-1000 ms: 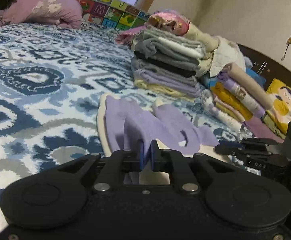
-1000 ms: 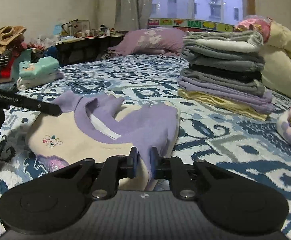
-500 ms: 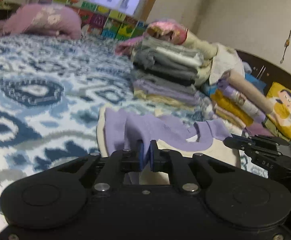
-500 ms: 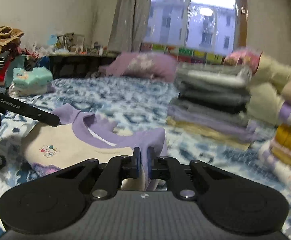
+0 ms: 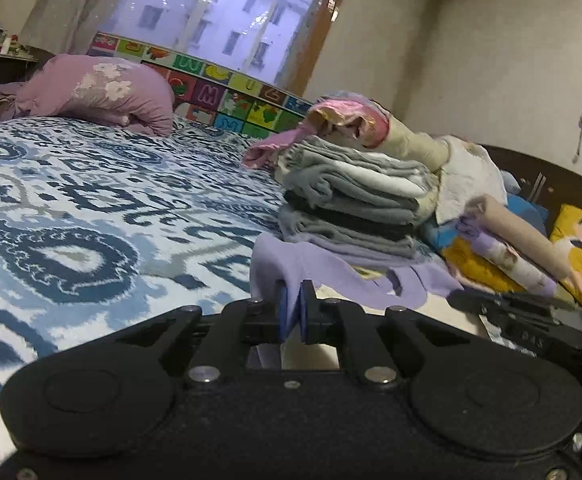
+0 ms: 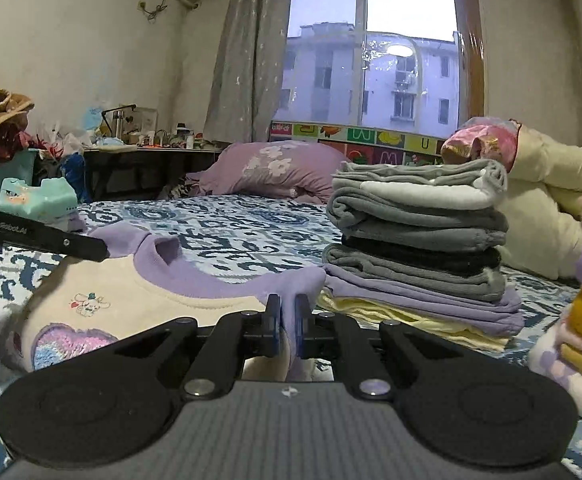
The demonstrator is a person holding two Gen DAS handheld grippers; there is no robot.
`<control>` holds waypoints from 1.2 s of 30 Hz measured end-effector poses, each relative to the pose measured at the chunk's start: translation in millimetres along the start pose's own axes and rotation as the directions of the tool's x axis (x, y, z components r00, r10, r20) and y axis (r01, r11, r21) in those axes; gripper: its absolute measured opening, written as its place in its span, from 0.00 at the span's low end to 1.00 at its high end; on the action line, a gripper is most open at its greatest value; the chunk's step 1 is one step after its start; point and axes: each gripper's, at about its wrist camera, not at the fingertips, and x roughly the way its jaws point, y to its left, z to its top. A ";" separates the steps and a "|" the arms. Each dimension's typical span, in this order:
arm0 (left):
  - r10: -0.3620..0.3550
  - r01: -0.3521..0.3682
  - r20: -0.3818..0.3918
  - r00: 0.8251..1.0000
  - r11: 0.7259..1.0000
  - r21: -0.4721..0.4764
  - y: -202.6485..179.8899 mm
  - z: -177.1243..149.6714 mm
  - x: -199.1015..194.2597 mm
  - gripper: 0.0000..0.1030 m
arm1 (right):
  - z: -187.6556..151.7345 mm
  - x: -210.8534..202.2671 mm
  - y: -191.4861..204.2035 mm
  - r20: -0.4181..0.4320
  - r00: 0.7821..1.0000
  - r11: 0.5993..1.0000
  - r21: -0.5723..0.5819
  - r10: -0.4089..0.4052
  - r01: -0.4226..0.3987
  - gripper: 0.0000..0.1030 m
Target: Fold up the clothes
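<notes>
- The left gripper [image 5: 291,307] has its two fingers pressed together on a fold of lilac cloth, the sleeve side of a sweatshirt [image 5: 333,276].
- The right gripper [image 6: 285,322] is likewise pinched tight on the lilac edge of the same sweatshirt [image 6: 131,296].
- The sweatshirt is cream in the body with a lilac collar and sleeves, a small cartoon print and a sparkly heart on the chest. It hangs between the two tools, over the blue and white patterned bedspread [image 5: 91,208].
- Just beside it, on the bed, stands a stack of folded clothes [image 6: 419,248] in grey, black, lilac and pale yellow.
- A purple flowered pillow [image 6: 275,170] lies farther back, below the window [image 6: 371,48].
- In the right wrist view the other tool's black finger [image 6: 43,238] reaches the lilac shoulder.
</notes>
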 end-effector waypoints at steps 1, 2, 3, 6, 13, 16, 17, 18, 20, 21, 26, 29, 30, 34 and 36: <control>0.003 -0.003 0.000 1.000 1.000 -0.002 2.8 0.3 2.6 0.03 | -0.7 3.7 -1.9 -0.001 1.000 1.000 0.002 0.001 -0.001 0.08; 0.006 -0.006 -0.004 1.000 1.000 0.000 4.2 -0.7 4.9 0.03 | -1.4 7.4 -3.8 -0.002 1.000 1.000 0.005 0.002 -0.002 0.08; 0.009 -0.009 -0.012 1.000 1.000 0.003 5.0 -1.9 7.8 0.03 | -2.1 11.1 -5.7 -0.003 1.000 1.000 0.007 0.004 -0.004 0.08; 0.037 -0.036 -0.063 0.997 0.999 0.017 6.6 -6.8 19.5 0.03 | -11.0 23.5 -5.9 -0.026 1.000 0.999 0.036 0.008 -0.007 0.08; 0.132 -0.132 -0.147 0.980 0.991 0.004 12.8 -13.0 25.5 0.07 | -20.0 47.9 -17.6 -0.149 0.988 0.991 0.117 -0.046 0.064 0.47; 0.130 -0.131 -0.083 0.988 0.991 -0.013 11.0 -6.3 9.4 0.07 | -10.9 26.0 -16.7 -0.105 0.992 0.993 0.088 -0.066 0.075 0.50; 0.119 -0.120 -0.072 0.990 0.993 -0.008 8.4 -5.6 6.4 0.07 | -8.8 18.6 -15.7 -0.090 0.994 0.995 0.078 -0.062 0.069 0.50; 0.091 -0.091 -0.072 0.993 0.996 0.004 4.5 -5.3 4.4 0.07 | -8.3 13.2 -10.6 -0.087 0.996 0.998 0.059 -0.031 0.037 0.50; 0.024 -0.021 -0.089 0.996 0.999 0.037 -4.2 -5.6 2.7 0.10 | -8.2 5.4 2.4 -0.092 0.995 0.999 -0.001 0.048 -0.048 0.50; 0.008 0.001 -0.112 0.994 0.997 0.074 -10.2 -8.4 4.3 0.20 | -10.2 5.2 10.8 -0.104 0.992 0.997 -0.040 0.066 -0.070 0.50; 0.140 -0.034 -0.285 0.948 0.936 0.350 -35.0 -45.5 39.0 0.45 | -29.5 38.9 23.7 -0.301 0.949 0.991 -0.061 0.096 -0.119 0.52; 0.117 -0.019 -0.261 0.958 0.936 0.351 -39.9 -38.8 36.6 0.44 | -23.3 38.2 20.7 -0.311 0.946 0.990 -0.076 0.091 -0.120 0.50; 0.093 -0.013 -0.232 0.968 0.946 0.324 -37.7 -33.2 31.5 0.44 | -18.6 32.5 21.0 -0.277 0.958 0.989 -0.098 0.080 -0.111 0.51; 0.066 -0.040 -0.117 0.991 0.976 0.212 -23.7 -9.7 26.7 0.44 | -2.7 28.4 20.2 -0.153 0.982 0.983 -0.133 0.106 -0.127 0.53; 0.077 -0.046 -0.145 0.986 0.978 0.205 -19.5 -10.6 37.8 0.44 | -0.6 43.0 20.2 -0.143 0.982 0.976 -0.159 0.126 -0.149 0.53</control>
